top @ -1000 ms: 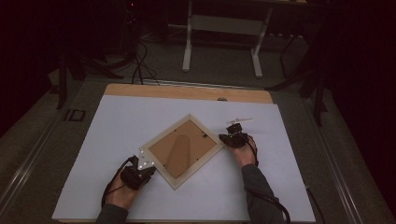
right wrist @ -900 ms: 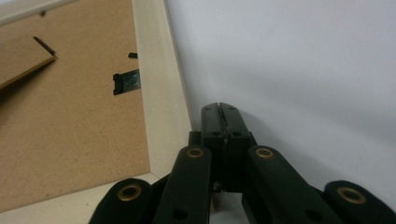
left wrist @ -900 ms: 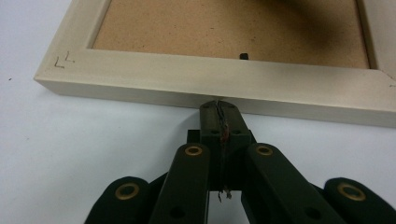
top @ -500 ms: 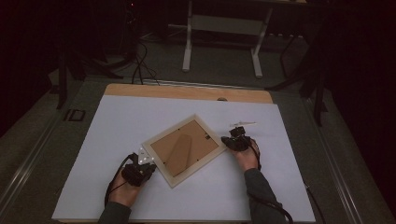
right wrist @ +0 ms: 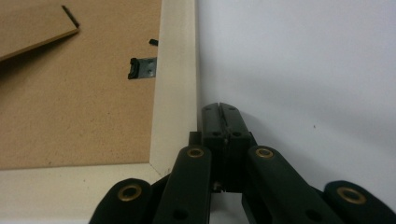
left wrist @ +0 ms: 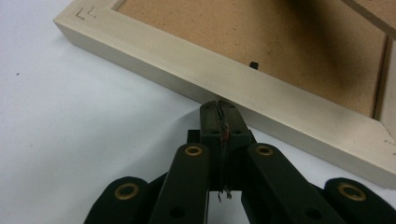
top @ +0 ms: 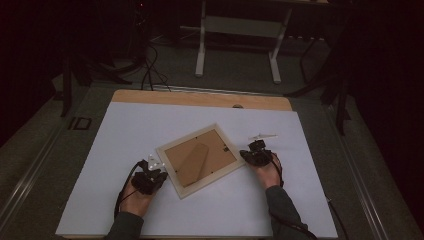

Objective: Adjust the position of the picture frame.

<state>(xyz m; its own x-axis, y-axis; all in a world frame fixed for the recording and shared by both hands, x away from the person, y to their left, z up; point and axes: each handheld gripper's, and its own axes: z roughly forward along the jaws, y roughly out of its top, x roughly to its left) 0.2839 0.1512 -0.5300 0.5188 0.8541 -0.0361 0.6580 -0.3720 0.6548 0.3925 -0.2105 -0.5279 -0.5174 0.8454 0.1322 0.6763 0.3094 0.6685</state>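
Note:
A pale wooden picture frame [top: 201, 159] lies face down and turned askew on the white table top [top: 125, 130], its brown backing board and stand up. My left gripper [top: 159, 167] is shut, its tip against the frame's left rail [left wrist: 243, 88]; the jaws [left wrist: 220, 109] meet with nothing between them. My right gripper [top: 245, 154] is shut too, its closed tip [right wrist: 221, 109] beside the outer edge of the frame's right rail [right wrist: 177, 84] near the corner. A small metal hanger clip [right wrist: 142, 68] sits on the backing.
The white sheet covers most of a wooden table [top: 200, 98]; a strip of wood shows at the far edge. A white stand [top: 237, 37] and cables [top: 150, 65] lie on the dark floor beyond. A person's hands hold both grippers near the front edge.
The left hand has drawn slightly toward the front edge. The frame and the right gripper stay about where they were.

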